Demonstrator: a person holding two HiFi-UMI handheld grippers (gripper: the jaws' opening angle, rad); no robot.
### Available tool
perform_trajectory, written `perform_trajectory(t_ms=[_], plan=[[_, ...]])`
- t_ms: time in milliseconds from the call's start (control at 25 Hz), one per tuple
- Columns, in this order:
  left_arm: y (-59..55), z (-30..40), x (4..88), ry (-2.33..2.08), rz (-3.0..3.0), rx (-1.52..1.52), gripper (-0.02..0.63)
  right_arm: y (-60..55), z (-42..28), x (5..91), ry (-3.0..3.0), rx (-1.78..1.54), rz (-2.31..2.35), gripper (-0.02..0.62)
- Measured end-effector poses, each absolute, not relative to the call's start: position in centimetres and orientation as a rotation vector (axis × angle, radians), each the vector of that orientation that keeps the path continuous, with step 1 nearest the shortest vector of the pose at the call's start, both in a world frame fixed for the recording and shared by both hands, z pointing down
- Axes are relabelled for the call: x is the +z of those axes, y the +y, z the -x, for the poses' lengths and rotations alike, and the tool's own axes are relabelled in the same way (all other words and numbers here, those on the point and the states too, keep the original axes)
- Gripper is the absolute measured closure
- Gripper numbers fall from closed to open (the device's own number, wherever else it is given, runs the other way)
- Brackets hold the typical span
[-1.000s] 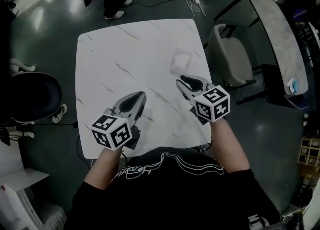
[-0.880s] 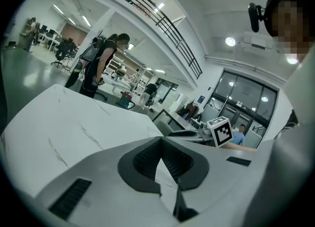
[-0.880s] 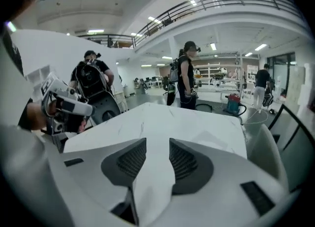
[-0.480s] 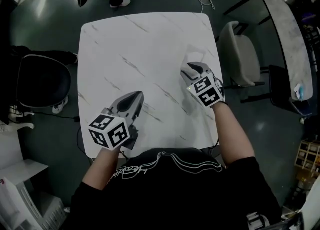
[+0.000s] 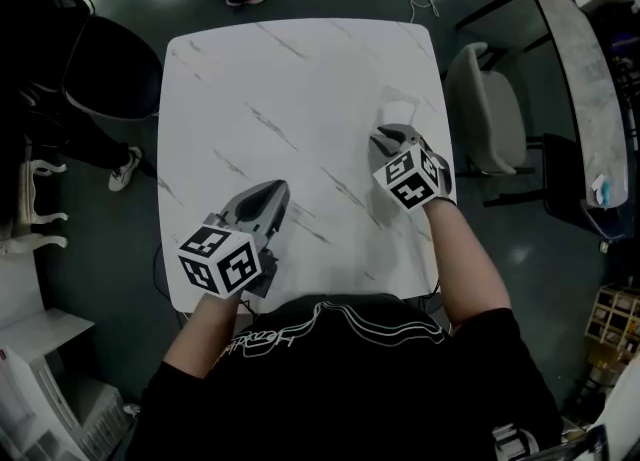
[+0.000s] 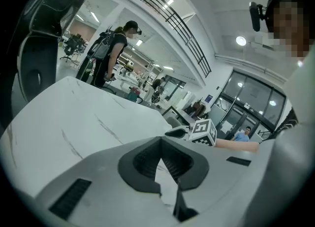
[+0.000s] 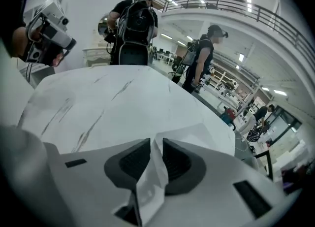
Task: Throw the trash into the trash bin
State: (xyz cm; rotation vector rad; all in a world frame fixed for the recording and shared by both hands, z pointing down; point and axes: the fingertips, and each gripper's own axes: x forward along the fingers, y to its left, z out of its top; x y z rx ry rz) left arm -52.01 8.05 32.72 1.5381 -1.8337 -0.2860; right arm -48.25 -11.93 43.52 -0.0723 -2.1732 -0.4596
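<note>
1. Where the white marble table (image 5: 260, 89) nears its right edge, right of centre in the head view, I see the scrap of white paper (image 5: 398, 112) lying just beyond the tips of the right gripper (image 5: 393, 133).
2. In the right gripper view the paper (image 7: 197, 135) lies flat toward the right of the frame. One folded edge rises from it and runs down the middle of the frame, along the jaw line toward the camera. I take that as its long axis.
3. My right gripper (image 7: 156, 145) is closing on that raised fold. The gap is narrow, and the sheet fills it, touching both pads.
4. That gripper pitches steeply down at the table with its marker cube (image 5: 410, 177) facing up, and the forearm (image 5: 455, 259) reaches up the frame from the lower right.
5. My left gripper (image 5: 272, 191) sits lower left of centre, tilted shallowly over the table, with its tips toward the upper right.
6. Its jaws are fully together and hold nothing. In the left gripper view I see only tabletop past them.
</note>
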Motion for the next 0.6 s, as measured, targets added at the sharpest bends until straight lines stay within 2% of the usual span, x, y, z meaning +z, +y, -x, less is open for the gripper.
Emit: perform_trajectory(t_ms=[80, 200, 600], plan=[[8.2, 52.1, 32.8, -1.834, -1.533, -0.288, 0.600, -12.1, 48.1, 43.6, -2.158, -0.494, 0.064, 0.518], [8.2, 52.2, 32.9, -1.835, -1.531, -0.289, 0.600, -12.0, 48.2, 43.6, -2.143, -0.525, 0.064, 0.540], [8.2, 51.4, 33.1, -1.825, -1.513, -0.301, 0.600, -11.7, 47.7, 42.0, -2.186, -0.573, 0.047, 0.560]])
